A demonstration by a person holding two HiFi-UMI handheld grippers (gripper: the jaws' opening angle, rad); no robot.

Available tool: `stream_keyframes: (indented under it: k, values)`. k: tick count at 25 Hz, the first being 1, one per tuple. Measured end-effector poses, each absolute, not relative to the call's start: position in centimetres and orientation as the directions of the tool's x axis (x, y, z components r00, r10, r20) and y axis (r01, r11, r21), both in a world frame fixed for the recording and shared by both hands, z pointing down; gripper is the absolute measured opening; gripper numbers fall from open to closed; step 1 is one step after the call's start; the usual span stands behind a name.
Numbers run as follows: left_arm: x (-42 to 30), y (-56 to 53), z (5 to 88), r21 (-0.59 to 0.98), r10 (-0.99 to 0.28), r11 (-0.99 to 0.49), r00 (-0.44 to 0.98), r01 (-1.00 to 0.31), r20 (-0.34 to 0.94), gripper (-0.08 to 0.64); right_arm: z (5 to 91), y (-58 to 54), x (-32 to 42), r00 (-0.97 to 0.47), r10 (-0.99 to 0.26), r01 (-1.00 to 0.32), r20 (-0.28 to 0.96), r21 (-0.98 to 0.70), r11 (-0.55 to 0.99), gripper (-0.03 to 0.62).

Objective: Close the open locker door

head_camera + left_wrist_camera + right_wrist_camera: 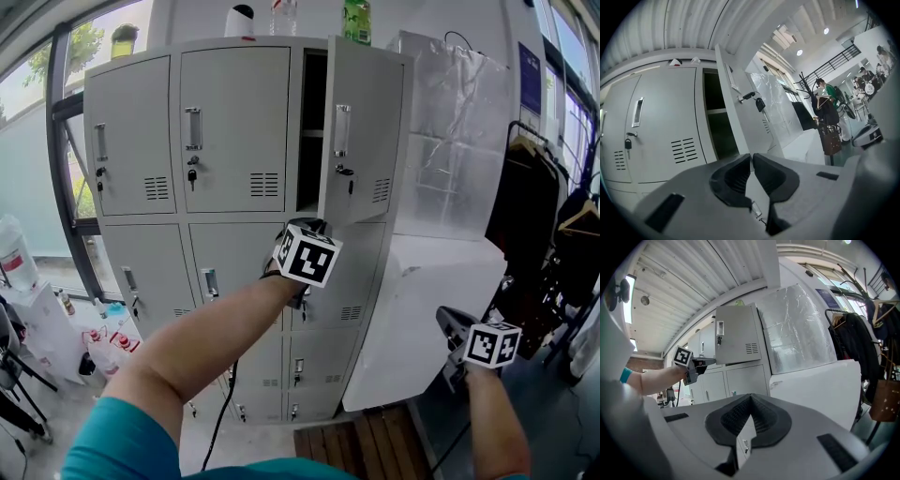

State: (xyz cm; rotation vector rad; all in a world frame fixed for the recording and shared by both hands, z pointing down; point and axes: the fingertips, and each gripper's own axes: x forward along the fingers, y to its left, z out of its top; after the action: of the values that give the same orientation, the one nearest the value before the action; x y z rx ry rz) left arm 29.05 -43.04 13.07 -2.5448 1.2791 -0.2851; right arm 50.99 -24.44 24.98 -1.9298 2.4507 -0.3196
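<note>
Evidently the top-right door (361, 131) stands ajar. It is thin sheet metal (light and free-swinging, I judge), so a push near the handle (342, 129) should do, with no grip. The left gripper (309, 228) sits just below it, jaws nearly together and empty. The right gripper (452, 328) is closed and low. Only the left gripper view shows the shelf (717, 111) inside.

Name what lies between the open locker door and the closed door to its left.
The dark open compartment, crossed by a shelf, shown in the head view and the left gripper view.
</note>
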Motion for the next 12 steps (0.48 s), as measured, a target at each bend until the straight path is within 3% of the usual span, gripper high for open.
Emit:
stream_keyframes:
  k: [12]
  values:
    - [27.1,-48.1,13.1,-0.334,-0.857,-0.499,0.512,-0.8,0.054,0.034,26.0,-24.2,52.2,-0.212,-0.968,-0.966,0.135,-0.177,0.187,-0.009]
